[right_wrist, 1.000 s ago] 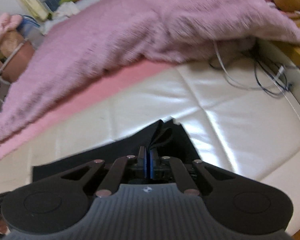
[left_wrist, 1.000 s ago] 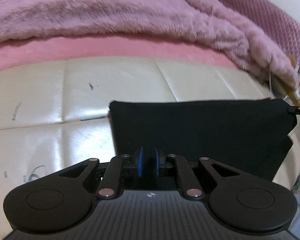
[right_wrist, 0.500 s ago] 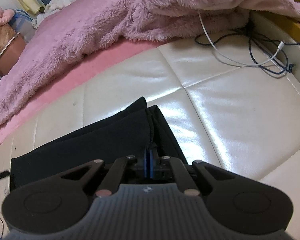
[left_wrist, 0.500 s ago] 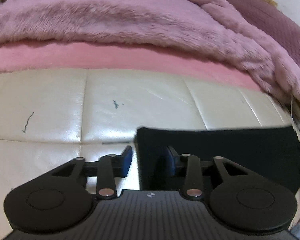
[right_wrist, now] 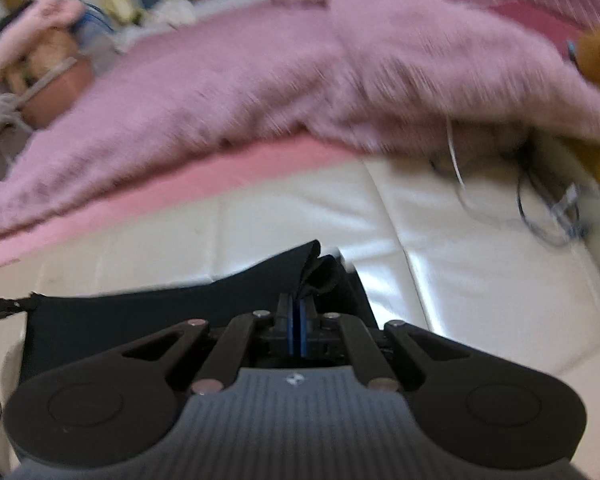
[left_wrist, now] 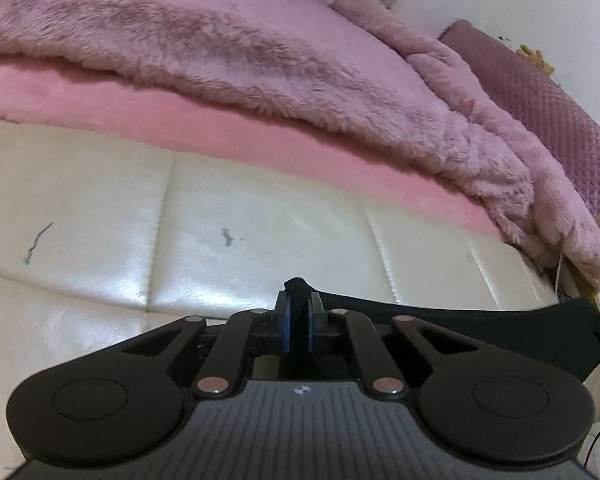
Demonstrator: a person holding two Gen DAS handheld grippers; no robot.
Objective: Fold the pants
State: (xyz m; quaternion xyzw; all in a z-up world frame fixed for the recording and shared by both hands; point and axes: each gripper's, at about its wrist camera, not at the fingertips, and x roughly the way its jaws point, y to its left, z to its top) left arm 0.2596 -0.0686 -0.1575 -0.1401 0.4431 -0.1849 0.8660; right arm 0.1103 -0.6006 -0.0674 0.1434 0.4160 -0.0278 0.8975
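The black pants (left_wrist: 480,328) lie on a cream padded surface (left_wrist: 260,232). In the left wrist view my left gripper (left_wrist: 297,312) has its jaws closing on the pants' near-left corner, and a pinch of black cloth sticks up between the blue pads. In the right wrist view the pants (right_wrist: 180,312) stretch away to the left. My right gripper (right_wrist: 298,312) is shut on their right end, where the layers of cloth bunch up just past the pads. The other gripper's tip (right_wrist: 4,306) shows at the pants' far left corner.
A fluffy pink blanket (left_wrist: 260,60) and pink sheet (left_wrist: 180,128) cover the bed behind the cream surface. Cables (right_wrist: 548,216) lie at the right on the cream surface (right_wrist: 480,260). A brown plush toy (right_wrist: 598,54) sits at the far right, a quilted headboard (left_wrist: 548,112) behind.
My left gripper opened, moved to the pants' left corner and closed on it. The right gripper kept its grip while its view swung and blurred.
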